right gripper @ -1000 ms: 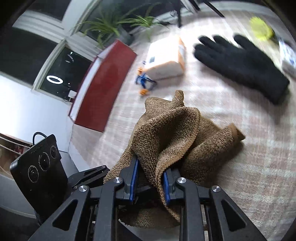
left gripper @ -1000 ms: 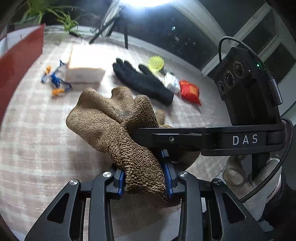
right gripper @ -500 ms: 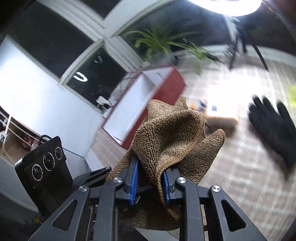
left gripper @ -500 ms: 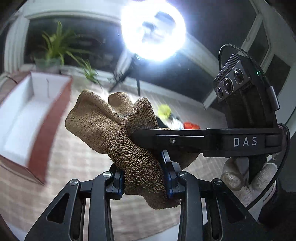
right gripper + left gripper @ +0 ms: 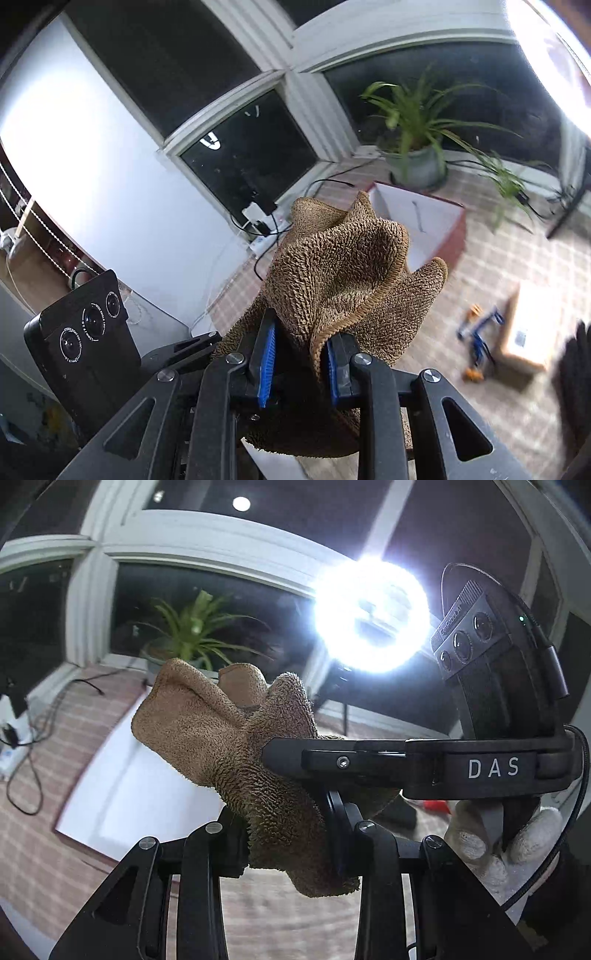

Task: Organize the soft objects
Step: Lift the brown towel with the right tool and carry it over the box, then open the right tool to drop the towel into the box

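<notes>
A bunched brown terry towel [image 5: 236,746] hangs in the air, held from both sides. My left gripper [image 5: 286,830] is shut on its lower folds. The right gripper's black body crosses in from the right of the left wrist view. In the right wrist view the same towel [image 5: 343,280] rises between blue pads [image 5: 266,365], with my right gripper [image 5: 299,363] shut on it. A red box with a white inside [image 5: 424,229] lies on the checked cloth behind the towel; in the left wrist view its white floor [image 5: 133,797] shows below the towel.
A potted plant [image 5: 417,147] stands by the window behind the box. A bright ring lamp [image 5: 369,616] glares ahead. A pale carton [image 5: 532,328], blue and orange clips [image 5: 480,339] and a black glove's edge [image 5: 576,362] lie at right. Cables and a power strip [image 5: 258,221] lie at left.
Both grippers lifted the towel off the table and swung left towards the red box. The views tilted up, so the gloves and small items left the left wrist view.
</notes>
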Demonstrator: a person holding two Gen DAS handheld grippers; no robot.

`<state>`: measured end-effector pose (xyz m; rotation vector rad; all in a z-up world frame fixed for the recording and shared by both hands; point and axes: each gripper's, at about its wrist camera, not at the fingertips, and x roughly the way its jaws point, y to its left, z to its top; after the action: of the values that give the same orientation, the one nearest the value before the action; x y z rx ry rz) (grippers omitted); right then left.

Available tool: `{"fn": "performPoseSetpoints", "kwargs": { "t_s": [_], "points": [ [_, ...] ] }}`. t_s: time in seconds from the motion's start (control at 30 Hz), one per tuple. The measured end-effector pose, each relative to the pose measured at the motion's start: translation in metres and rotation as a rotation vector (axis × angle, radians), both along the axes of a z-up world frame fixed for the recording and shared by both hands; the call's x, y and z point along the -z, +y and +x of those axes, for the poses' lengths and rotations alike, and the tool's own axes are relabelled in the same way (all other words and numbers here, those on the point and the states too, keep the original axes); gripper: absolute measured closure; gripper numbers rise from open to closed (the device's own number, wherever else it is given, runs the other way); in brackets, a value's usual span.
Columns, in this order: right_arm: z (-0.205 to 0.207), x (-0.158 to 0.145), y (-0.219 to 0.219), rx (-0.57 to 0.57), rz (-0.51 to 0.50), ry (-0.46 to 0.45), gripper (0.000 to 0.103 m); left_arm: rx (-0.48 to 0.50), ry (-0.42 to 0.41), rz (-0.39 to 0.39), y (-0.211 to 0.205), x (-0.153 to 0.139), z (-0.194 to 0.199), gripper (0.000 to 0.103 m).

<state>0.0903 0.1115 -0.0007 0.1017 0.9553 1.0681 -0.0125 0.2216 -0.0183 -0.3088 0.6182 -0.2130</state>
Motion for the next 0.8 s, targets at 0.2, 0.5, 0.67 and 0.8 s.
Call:
{"fn": "performPoseSetpoints", "kwargs": {
  "t_s": [0.2,0.5,0.67,0.8],
  "points": [
    [0.011,-0.003,0.043,-0.029,-0.004,-0.025,0.081,-0.045,-0.002,0.014,0.025,0.005,0.012,0.072],
    [0.037,0.022,0.088,-0.067,-0.021,-0.012,0.081,-0.085,0.058,0.030,0.056,0.026,0.032,0.072],
    [0.051,0.056,0.104,-0.058,-0.043,0.050,0.081,-0.091,0.148,0.039,0.065,0.057,0.044,0.072],
    [0.058,0.083,0.111,-0.046,-0.094,0.083,0.081,-0.083,0.214,0.045,0.067,0.077,0.053,0.072]
  ]
}}
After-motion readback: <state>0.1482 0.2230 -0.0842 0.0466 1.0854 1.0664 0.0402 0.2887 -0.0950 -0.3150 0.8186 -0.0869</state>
